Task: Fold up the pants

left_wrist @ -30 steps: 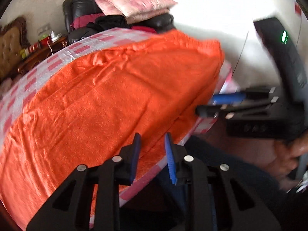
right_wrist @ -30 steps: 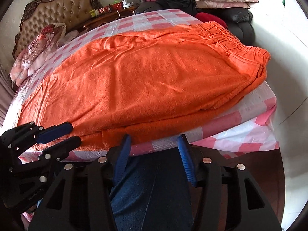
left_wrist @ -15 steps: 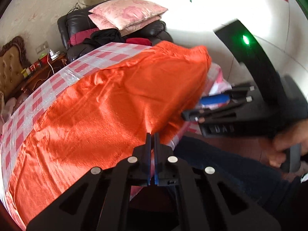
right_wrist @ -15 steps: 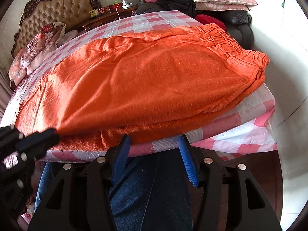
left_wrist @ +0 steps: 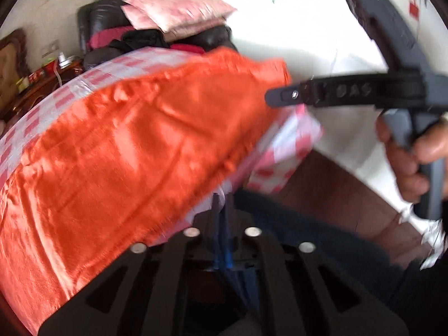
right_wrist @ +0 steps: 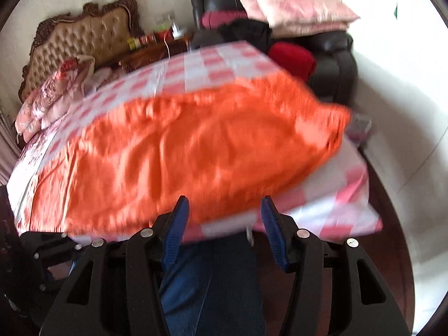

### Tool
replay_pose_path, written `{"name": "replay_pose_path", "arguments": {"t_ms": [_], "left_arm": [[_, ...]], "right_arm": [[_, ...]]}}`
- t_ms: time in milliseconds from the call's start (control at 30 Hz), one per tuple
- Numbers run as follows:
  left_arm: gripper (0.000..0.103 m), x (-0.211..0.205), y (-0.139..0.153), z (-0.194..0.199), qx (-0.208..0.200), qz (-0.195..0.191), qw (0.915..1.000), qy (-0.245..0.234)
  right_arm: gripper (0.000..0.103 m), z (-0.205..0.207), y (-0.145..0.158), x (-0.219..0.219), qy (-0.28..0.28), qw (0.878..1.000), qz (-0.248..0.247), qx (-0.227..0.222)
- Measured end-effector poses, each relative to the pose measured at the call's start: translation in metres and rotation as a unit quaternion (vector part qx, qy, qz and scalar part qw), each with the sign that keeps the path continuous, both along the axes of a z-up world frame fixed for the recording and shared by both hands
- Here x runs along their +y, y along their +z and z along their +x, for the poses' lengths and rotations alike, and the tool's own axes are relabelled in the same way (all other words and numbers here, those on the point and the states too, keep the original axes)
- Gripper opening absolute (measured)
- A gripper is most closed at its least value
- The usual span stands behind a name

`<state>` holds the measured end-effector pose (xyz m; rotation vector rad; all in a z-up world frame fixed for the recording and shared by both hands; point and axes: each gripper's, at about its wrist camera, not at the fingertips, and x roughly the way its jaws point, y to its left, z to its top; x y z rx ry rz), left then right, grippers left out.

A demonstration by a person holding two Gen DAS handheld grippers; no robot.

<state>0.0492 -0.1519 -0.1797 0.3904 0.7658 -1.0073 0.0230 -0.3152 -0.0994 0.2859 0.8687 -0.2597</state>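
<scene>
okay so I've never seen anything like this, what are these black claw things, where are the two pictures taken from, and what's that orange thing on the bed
The black claws are hand-held grippers, one in each of a person's hands, each carrying a wide-angle camera that looks along its two fingers. One picture comes from the left gripper, whose blue-padded fingers are shut with nothing visibly between them. The other comes from the right gripper, whose fingers stand open and empty. In the left view you also see the person's hand holding the right one. The orange thing is a pair of pants, spread on a pink checked bed sheet, waiting to be folded.

Orange pants [right_wrist: 196, 151] motion-blurred throughout, their far leg ends cut off by the left frame edge.
</scene>
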Motion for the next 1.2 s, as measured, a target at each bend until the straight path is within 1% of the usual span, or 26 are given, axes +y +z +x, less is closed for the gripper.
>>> {"name": "replay_pose_path", "arguments": {"t_ms": [33,67,133,233,300,333,400,433,467,500,567,600,633,700,733,767,800,833,867,900,933,967,1033,1067,1133,1200], "left_arm": [[0.017,-0.001,0.004,0.001,-0.009,-0.004,0.9999,0.005],[0.018,-0.003,0.006,0.001,-0.016,-0.003,0.9999,0.005],[0.027,-0.012,0.006,0.002,-0.028,0.004,0.9996,0.001],[0.028,-0.031,-0.001,0.008,-0.034,0.012,0.9993,-0.004],[0.027,-0.039,-0.004,0.013,-0.008,0.0,1.0,-0.005],[0.027,-0.041,-0.005,0.019,0.019,-0.019,0.9996,-0.001],[0.027,-0.042,-0.008,0.028,0.06,-0.044,0.9972,0.008],[0.027,-0.042,-0.012,0.032,0.074,-0.045,0.9962,0.014],[0.027,-0.044,-0.018,0.035,0.088,-0.037,0.9952,0.021],[0.026,-0.041,-0.018,0.035,0.088,-0.045,0.9948,0.024],[0.027,-0.033,-0.014,0.038,0.104,-0.058,0.9922,0.038],[0.034,-0.026,-0.01,0.039,0.11,-0.074,0.9902,0.046],[0.044,-0.018,-0.005,0.043,0.114,-0.092,0.9877,0.056],[0.05,0.007,0.008,0.057,0.098,-0.127,0.9814,0.105],[0.05,0.024,0.015,0.071,0.085,-0.138,0.976,0.146],[0.05,0.036,0.019,0.081,0.081,-0.142,0.971,0.174],[0.05,0.052,0.022,0.099,0.081,-0.139,0.9619,0.221],[0.049,0.063,0.023,0.111,0.087,-0.132,0.955,0.251],[0.048,0.078,0.021,0.13,0.103,-0.12,0.9446,0.288],[0.04,0.089,0.02,0.146,0.115,-0.114,0.9362,0.312],[0.029,0.099,0.018,0.16,0.118,-0.107,0.9307,0.329],[0.027,0.107,0.016,0.175,0.106,-0.091,0.9264,0.35],[0.026,0.114,0.013,0.191,0.095,-0.071,0.9252,0.361],[0.026,0.115,0.01,0.204,0.097,-0.058,0.9249,0.363],[0.025,0.117,0.006,0.217,0.095,-0.042,0.9229,0.371],[0.025,0.117,0.006,0.222,0.088,-0.034,0.9263,0.365]], "right_arm": [[0.053,0.007,0.001,-0.002,0.0,1.0,-0.007,0.001],[0.053,0.014,0.0,-0.005,0.0,1.0,-0.007,0.002],[0.053,0.025,-0.005,-0.006,0.004,1.0,-0.012,0.013],[0.053,0.034,-0.019,-0.009,-0.001,0.998,-0.028,0.052],[0.053,0.03,-0.029,-0.01,-0.007,0.997,-0.035,0.071],[0.053,0.028,-0.034,-0.012,-0.007,0.997,-0.032,0.076],[0.055,0.021,-0.038,-0.016,-0.009,0.997,-0.025,0.076],[0.057,0.019,-0.038,-0.018,-0.011,0.997,-0.023,0.076],[0.057,0.016,-0.037,-0.02,-0.013,0.997,-0.02,0.076],[0.057,0.013,-0.032,-0.022,-0.02,0.997,-0.017,0.068],[0.058,0.012,-0.017,-0.025,-0.022,0.999,-0.016,0.043],[0.058,0.016,-0.006,-0.025,-0.015,0.999,-0.023,0.028],[0.06,0.021,0.001,-0.025,-0.01,0.999,-0.031,0.02],[0.062,0.041,0.016,-0.03,-0.007,0.999,-0.045,0.006],[0.062,0.054,0.02,-0.033,-0.007,0.999,-0.053,0.005],[0.063,0.064,0.023,-0.034,-0.006,0.998,-0.059,0.007],[0.063,0.083,0.025,-0.035,0.001,0.998,-0.065,0.011],[0.063,0.098,0.026,-0.034,0.011,0.998,-0.064,0.014],[0.063,0.109,0.027,-0.031,0.018,0.998,-0.06,0.014],[0.063,0.127,0.028,-0.023,0.038,0.998,-0.052,0.01],[0.063,0.141,0.029,-0.014,0.059,0.997,-0.049,0.008],[0.063,0.155,0.028,-0.001,0.081,0.996,-0.047,0.004],[0.062,0.188,0.019,0.031,0.138,0.99,-0.037,0.007],[0.062,0.203,0.01,0.047,0.156,0.987,-0.048,0.018],[0.061,0.221,-0.005,0.063,0.153,0.984,-0.085,0.038],[0.061,0.234,-0.019,0.063,0.132,0.985,-0.094,0.056]]}}
